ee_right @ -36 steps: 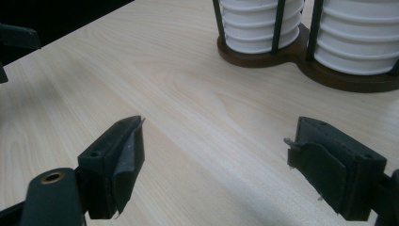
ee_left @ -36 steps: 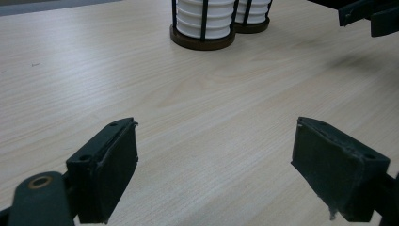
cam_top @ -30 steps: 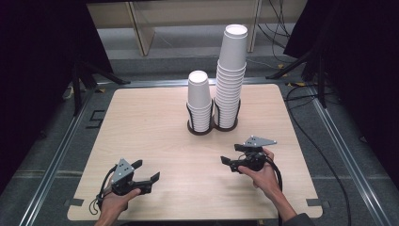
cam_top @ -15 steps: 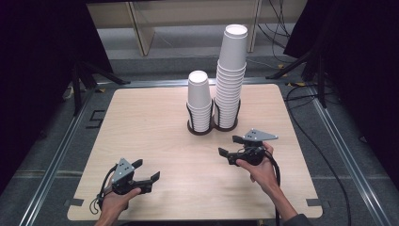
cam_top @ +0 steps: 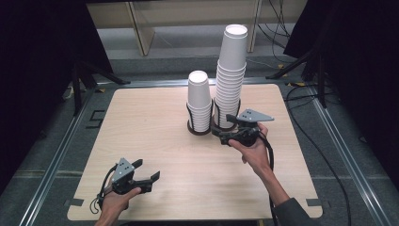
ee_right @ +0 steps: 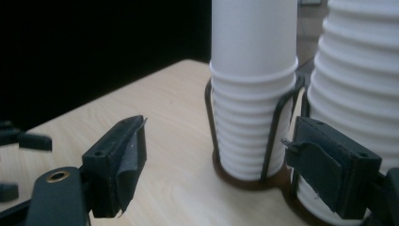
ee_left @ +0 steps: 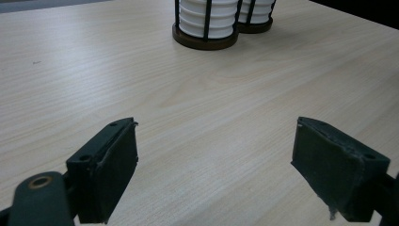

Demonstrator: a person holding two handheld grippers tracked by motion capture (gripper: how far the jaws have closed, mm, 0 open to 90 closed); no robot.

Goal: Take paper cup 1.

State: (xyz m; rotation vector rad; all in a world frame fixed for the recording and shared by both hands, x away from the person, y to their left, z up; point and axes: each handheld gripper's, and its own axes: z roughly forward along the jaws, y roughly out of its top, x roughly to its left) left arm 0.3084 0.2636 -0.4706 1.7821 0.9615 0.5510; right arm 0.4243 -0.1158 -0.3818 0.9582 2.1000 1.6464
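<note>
L hand-held gripper: we see the left hand-held gripper (cam_top: 147, 170) low at the near-left of the counter. Its jaws stand wide apart w/ nothing between them, and in its own view (ee_left: 216, 174) there's just bare wood in the gap. It sits well apart from the cups.

Counter: the pale wood-grain counter (cam_top: 141, 122) has rounded corners. The cups sit towards its far middle.

Holder: a black wire double holder w/ dark round bases (cam_top: 200, 129) has two rings side by side. The wires rise only around the lower cups. We'd steer clear of them, since a pad could snag there.

Short stack: the short stack of white paper cups (cam_top: 198, 101) stands upright in the left ring, rims nested close. We judge the cups very light, thin-walled and easy to crush, prob. a bit slick. Nested cups may stick, so more than one could lift at once.

Tall stack: the tall stack of white paper cups (cam_top: 231, 70) stands upright in the right ring, just beside the short one. It's top-heavy for its width, and we reckon a sideways nudge could lean it.

Where to grip: take the top cup's wall below the rim, w/ a gentle squeeze across it. The rolled rim is the stiffest part. Lift straight up to free it.

R hand-held gripper: the right hand-held gripper (cam_top: 222, 128) is held just right of the tall stack's base, pointing left at the holder. Jaws are apart and hold nothing. In its own view (ee_right: 214, 165) the short stack shows beyond the gap, and the tall stack is close by the right jaw. We can't tell if that jaw touches.
</note>
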